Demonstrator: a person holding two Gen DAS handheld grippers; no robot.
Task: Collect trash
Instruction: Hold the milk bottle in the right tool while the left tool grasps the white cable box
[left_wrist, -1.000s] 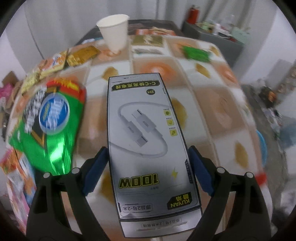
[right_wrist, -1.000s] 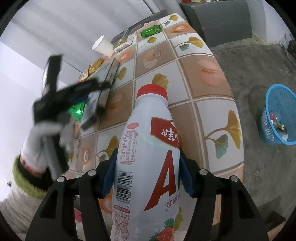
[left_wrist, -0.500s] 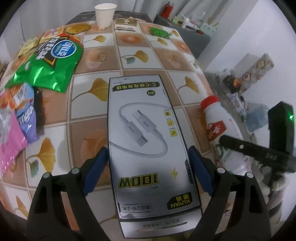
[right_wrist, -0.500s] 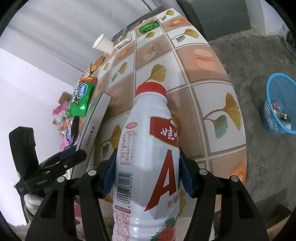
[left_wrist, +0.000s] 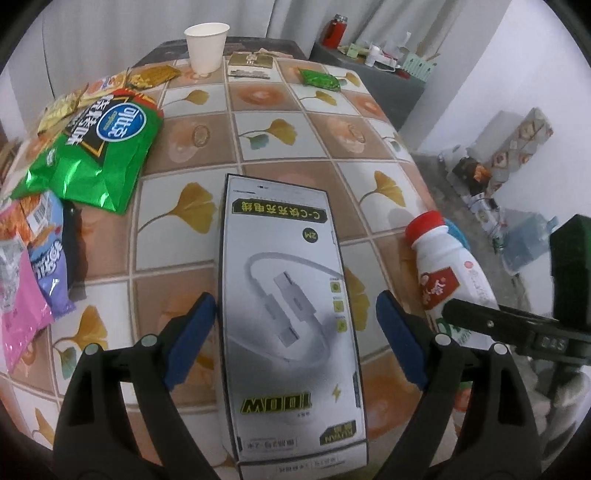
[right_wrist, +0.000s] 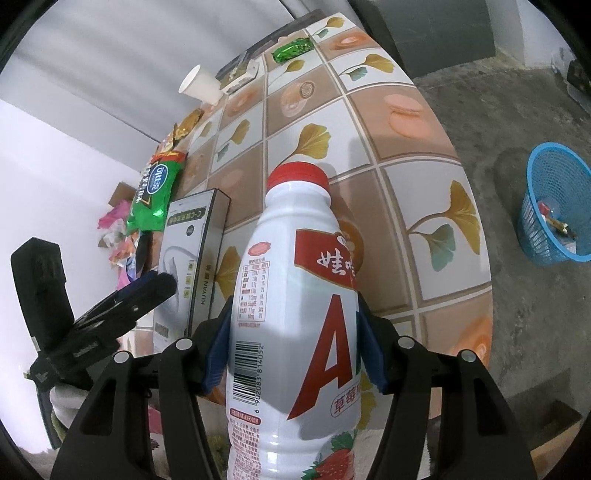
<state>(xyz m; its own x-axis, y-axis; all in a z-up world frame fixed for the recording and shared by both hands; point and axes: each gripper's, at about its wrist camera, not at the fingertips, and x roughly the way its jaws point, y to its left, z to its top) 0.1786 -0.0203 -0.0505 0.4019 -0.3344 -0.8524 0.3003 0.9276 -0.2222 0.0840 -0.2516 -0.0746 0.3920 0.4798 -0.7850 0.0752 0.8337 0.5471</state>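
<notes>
My left gripper (left_wrist: 295, 325) is open, and a grey cable box (left_wrist: 288, 314) lies between its blue pads, touching neither pad. The box is tilted over the table; it also shows in the right wrist view (right_wrist: 188, 254). My right gripper (right_wrist: 295, 343) is shut on a white milk bottle with a red cap (right_wrist: 295, 295), held upright above the table's near edge. The bottle also shows in the left wrist view (left_wrist: 447, 273). A blue trash basket (right_wrist: 554, 210) stands on the floor to the right.
On the tiled table (left_wrist: 266, 125) lie a green snack bag (left_wrist: 96, 147), pink and purple wrappers (left_wrist: 26, 295), gold wrappers (left_wrist: 147, 75), a small green wrapper (left_wrist: 319, 79), a paper cup (left_wrist: 207, 48) and a flat card (left_wrist: 251, 62). Clutter sits on the floor at right.
My left gripper has opened and the cable box now sits loose and skewed between the pads. The view has shifted slightly over the table. My right gripper still holds the bottle.
</notes>
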